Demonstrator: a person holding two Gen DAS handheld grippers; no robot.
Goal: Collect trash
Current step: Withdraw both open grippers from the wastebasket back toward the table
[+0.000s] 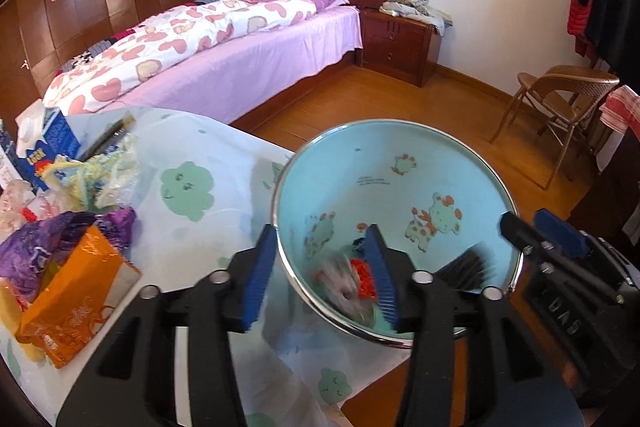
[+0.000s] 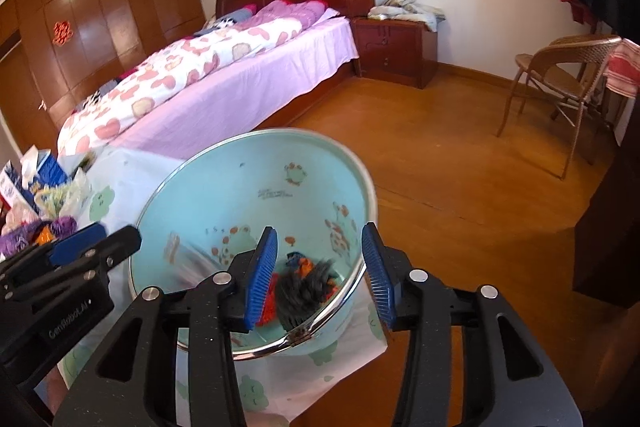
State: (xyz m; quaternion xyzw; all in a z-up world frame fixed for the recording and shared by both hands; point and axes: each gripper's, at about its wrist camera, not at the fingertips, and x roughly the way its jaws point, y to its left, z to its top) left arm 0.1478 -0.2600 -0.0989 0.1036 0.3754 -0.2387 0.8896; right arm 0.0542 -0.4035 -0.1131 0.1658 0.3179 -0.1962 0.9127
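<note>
Both grippers, left point(image 1: 326, 275) and right point(image 2: 322, 277), hang with jaws apart and empty above the pale blue bin point(image 1: 460, 155), probably having just dropped scraps point(image 2: 300, 283) in. Beyond, on the table point(image 1: 224, 163), more trash point(image 1: 72, 235) waits well left of the bin.

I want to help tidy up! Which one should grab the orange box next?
Probably the left hand-held gripper: it is open, and the crumpled orange cardboard box lies on its side of the round light-blue bin. The right hand-held gripper, also open, sits beyond the bin.
</note>
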